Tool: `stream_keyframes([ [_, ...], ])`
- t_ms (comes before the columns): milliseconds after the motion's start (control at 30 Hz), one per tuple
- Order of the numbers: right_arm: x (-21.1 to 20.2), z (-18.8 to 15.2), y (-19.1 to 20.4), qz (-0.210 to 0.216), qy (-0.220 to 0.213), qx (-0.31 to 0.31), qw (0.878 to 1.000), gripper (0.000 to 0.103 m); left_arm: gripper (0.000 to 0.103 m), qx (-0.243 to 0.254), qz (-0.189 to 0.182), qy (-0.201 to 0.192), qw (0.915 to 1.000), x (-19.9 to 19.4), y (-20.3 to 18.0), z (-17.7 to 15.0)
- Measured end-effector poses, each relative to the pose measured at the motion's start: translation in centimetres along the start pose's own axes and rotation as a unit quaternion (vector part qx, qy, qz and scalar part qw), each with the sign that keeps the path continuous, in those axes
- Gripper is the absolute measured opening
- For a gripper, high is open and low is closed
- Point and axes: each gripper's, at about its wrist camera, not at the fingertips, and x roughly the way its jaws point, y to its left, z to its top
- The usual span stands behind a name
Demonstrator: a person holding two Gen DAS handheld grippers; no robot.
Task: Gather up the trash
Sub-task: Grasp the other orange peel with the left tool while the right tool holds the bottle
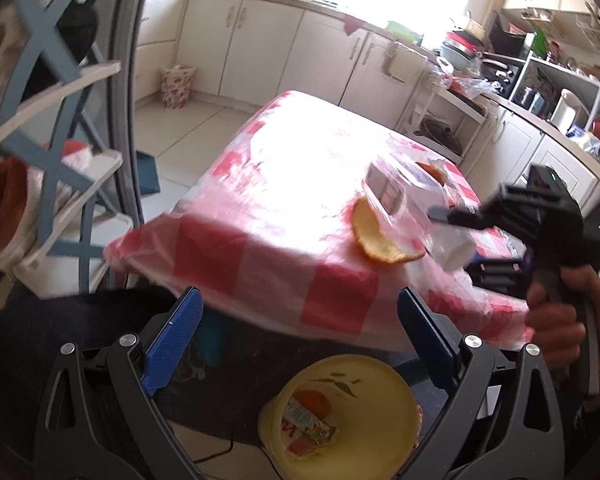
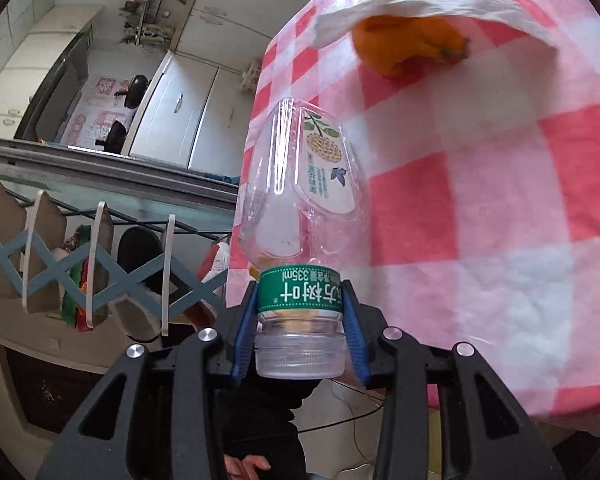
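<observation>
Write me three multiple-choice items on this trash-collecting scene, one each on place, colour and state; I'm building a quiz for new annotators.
1. Where is the round cream-yellow plastic bin?
A. on the table
B. on the floor below the table edge
C. on the counter

2. What colours are the checks of the plastic tablecloth?
A. blue and white
B. green and yellow
C. red and white

3. What is the right claw doing?
A. gripping the clear plastic bottle with the green label
B. standing open and empty
C. gripping the curved orange peel

Answers:
1 B, the left wrist view shows it low, beneath the tablecloth's overhang.
2 C, both views show red and white squares.
3 A, the blue pads press the bottle's neck.
</observation>
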Motion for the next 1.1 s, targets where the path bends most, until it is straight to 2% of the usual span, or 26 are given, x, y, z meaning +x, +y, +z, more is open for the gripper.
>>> stream_keyframes([
  [133, -1.9, 0.3, -0.6, -0.042, -0.027, -0.028, 0.998, 0.04, 0.094, 0.021, 0.002, -0.017, 0.9996, 0.8, -1.8, 1.4],
  [233, -2.4, 0.3, -0.2, -0.096, -0.042, -0.064, 0.992, 0.04, 0.094, 0.045, -0.003, -0.017, 0.9989, 2.3, -3.5, 2.3],
  [433, -2.9, -0.4, 0.6, -0.183, -0.06, -0.135, 0.972, 0.04, 0.094, 0.063, -0.002, -0.009, 0.998, 6.1, -5.8, 3.7],
  [533, -2.7, -0.7, 1.1, -0.233, -0.069, -0.172, 0.955, 0.04, 0.094, 0.053, -0.001, 0.004, 0.9986, 8.3, -6.2, 4.4],
  [633, -2.0, -0.7, 1.2, -0.24, -0.068, -0.182, 0.951, 0.041, 0.093, 0.041, -0.009, 0.017, 0.999, 9.9, -6.1, 4.8],
  [667, -1.8, -0.7, 1.3, -0.245, -0.069, -0.188, 0.949, 0.041, 0.089, 0.04, -0.012, 0.02, 0.9989, 10.4, -6.2, 4.8],
  [800, -0.8, -0.9, 2.1, -0.272, -0.07, -0.217, 0.935, 0.043, 0.05, 0.045, -0.028, 0.036, 0.998, 11.2, -6.3, 4.5],
  [900, -0.3, -1.1, 2.4, -0.292, -0.072, -0.24, 0.923, 0.044, 0.028, 0.059, -0.032, 0.047, 0.9966, 11.2, -6.6, 4.3],
  [1000, -0.2, -1.1, 2.3, -0.296, -0.073, -0.245, 0.92, 0.044, 0.018, 0.067, -0.037, 0.046, 0.996, 10.2, -6.7, 4.0],
  [1100, -0.5, -1.0, 2.0, -0.29, -0.077, -0.239, 0.924, 0.042, 0.015, 0.07, -0.044, 0.041, 0.9957, 8.4, -6.7, 3.7],
])
